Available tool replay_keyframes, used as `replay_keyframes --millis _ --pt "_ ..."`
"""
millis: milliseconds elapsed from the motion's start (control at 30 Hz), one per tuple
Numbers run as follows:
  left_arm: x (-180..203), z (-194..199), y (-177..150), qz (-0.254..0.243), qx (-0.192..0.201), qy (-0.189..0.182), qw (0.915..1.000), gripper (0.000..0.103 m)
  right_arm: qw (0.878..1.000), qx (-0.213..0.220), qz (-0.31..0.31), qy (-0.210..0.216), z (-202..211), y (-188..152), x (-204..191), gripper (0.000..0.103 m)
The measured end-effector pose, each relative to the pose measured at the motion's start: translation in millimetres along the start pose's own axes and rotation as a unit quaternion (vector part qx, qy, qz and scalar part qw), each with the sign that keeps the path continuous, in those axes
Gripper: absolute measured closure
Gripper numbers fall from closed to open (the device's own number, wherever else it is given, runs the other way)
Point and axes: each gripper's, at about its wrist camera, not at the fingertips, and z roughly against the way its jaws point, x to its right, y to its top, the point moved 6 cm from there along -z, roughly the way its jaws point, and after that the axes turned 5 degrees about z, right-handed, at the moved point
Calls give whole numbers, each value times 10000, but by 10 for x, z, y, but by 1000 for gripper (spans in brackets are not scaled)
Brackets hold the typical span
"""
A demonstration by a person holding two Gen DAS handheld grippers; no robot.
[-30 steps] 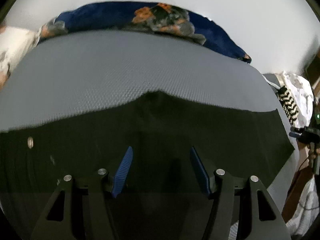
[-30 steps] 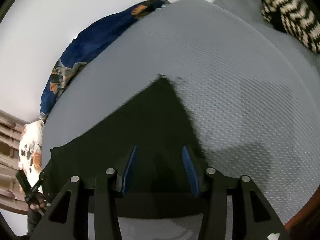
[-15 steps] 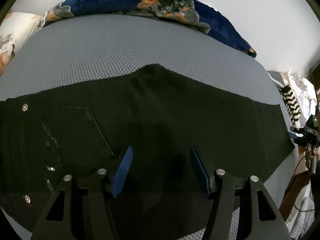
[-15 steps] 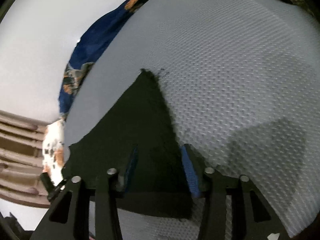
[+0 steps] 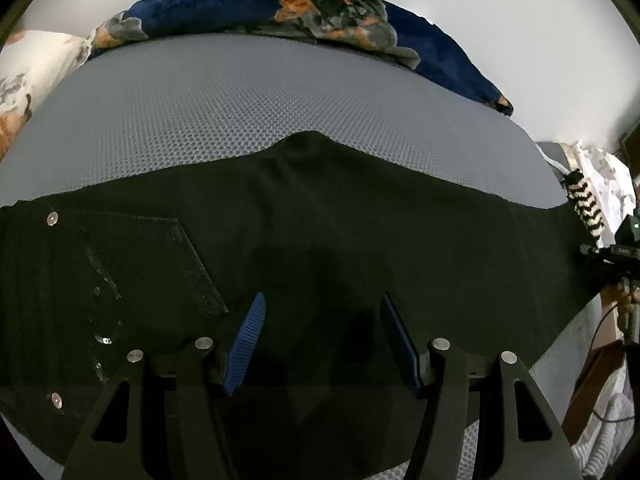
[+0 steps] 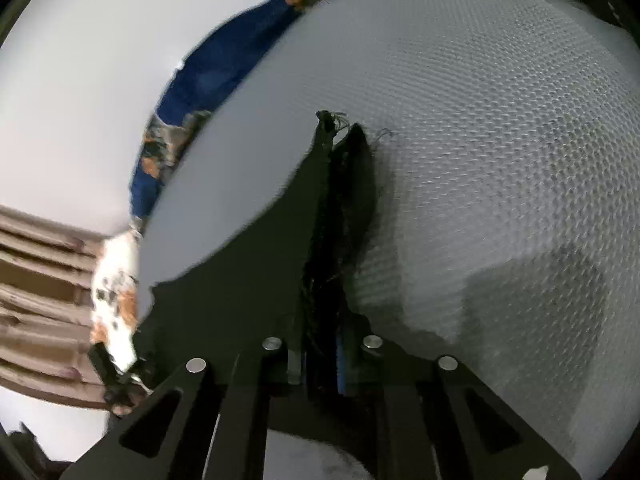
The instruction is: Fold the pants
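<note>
The right tool (image 6: 324, 356) pinches the frayed hem of the black pants (image 5: 320, 240); the left tool (image 5: 320, 332) hovers wide open, empty. The thin bite could slip as the leg lifts off the bed (image 5: 240, 100).

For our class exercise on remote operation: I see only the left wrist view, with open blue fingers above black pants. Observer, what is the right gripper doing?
Observer: The right gripper is shut on the pants, pinching the hem end.
Operator: Is the hem flat where it is pinched?
Observer: No, the cloth is bunched into a raised ridge running forward from the jaws, with frayed threads at its tip.
Operator: What lies beyond that end?
Observer: Bare grey mesh mattress, with the gripper's shadow on it.
Operator: And my left gripper?
Observer: Open, holding nothing.
</note>
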Motion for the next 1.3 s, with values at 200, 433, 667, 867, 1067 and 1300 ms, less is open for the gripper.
replay_keyframes --millis 200,433,667,867,1067,1300 --pt "-6 81 33 25 115 -148 9998 42 9987 182 245 403 -21 -70 -843 93" --pt "-67 334 1 -65 337 -323 9989 42 9964 4 611 587 -441 -152 -1714 94" --pt "-350 657 -16 23 584 -346 9977 42 9908 -515 1081 633 -1241 -351 -2376 94" --pt "-593 849 -28 139 709 -466 9963 42 9827 -1102 1387 532 -1927 -686 -2692 95" --pt "-697 885 -14 198 756 -563 9953 42 9655 -1557 2084 132 -2471 -1095 -2977 95" --pt "-656 864 27 132 701 -789 9943 42 9542 -1760 2417 67 -2688 -1313 -3145 66"
